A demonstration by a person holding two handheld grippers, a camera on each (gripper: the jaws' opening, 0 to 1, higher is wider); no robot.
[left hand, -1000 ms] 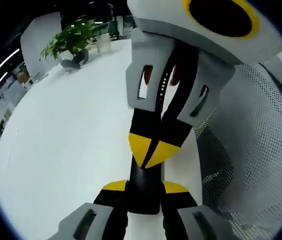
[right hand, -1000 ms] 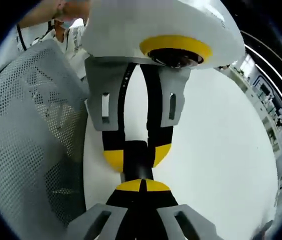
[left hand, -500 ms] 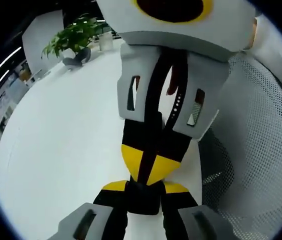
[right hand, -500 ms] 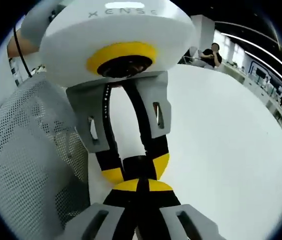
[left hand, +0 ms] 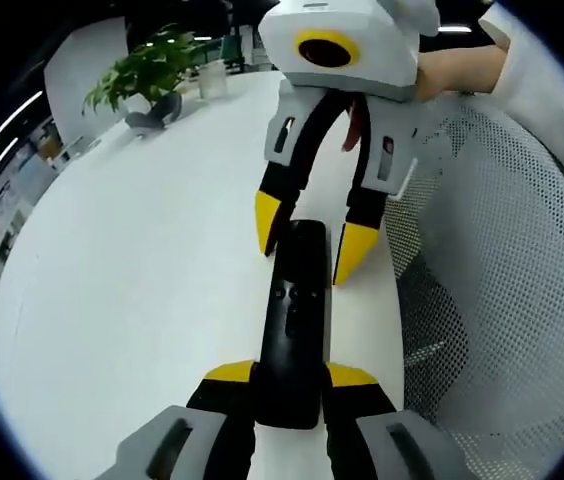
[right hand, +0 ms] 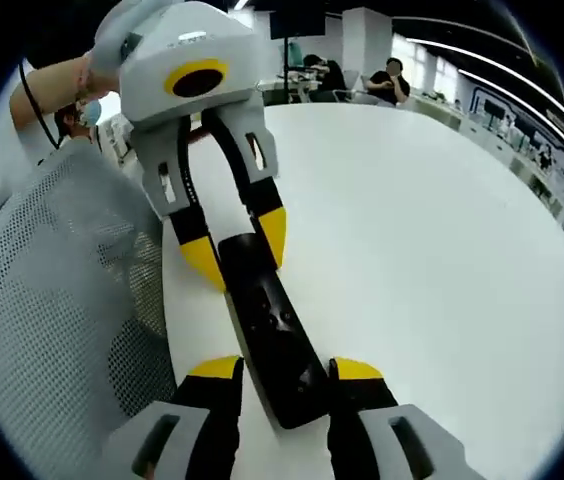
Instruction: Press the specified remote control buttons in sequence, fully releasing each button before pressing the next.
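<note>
white table (left hand: pixel 132 260), mesh chair (left hand: pixel 502 260), potted plant (left hand: pixel 147 75)

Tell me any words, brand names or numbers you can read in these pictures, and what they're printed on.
None can be read.
Remote control: its buttons show as small marks, too blurred to read any symbols.
Right gripper, seen in the left gripper view: a faint mark on top of its white housing, too small to read.
Left gripper, seen in the right gripper view: a small green mark on its housing, not legible.
Wall displays far across the room: too blurred to read.
</note>
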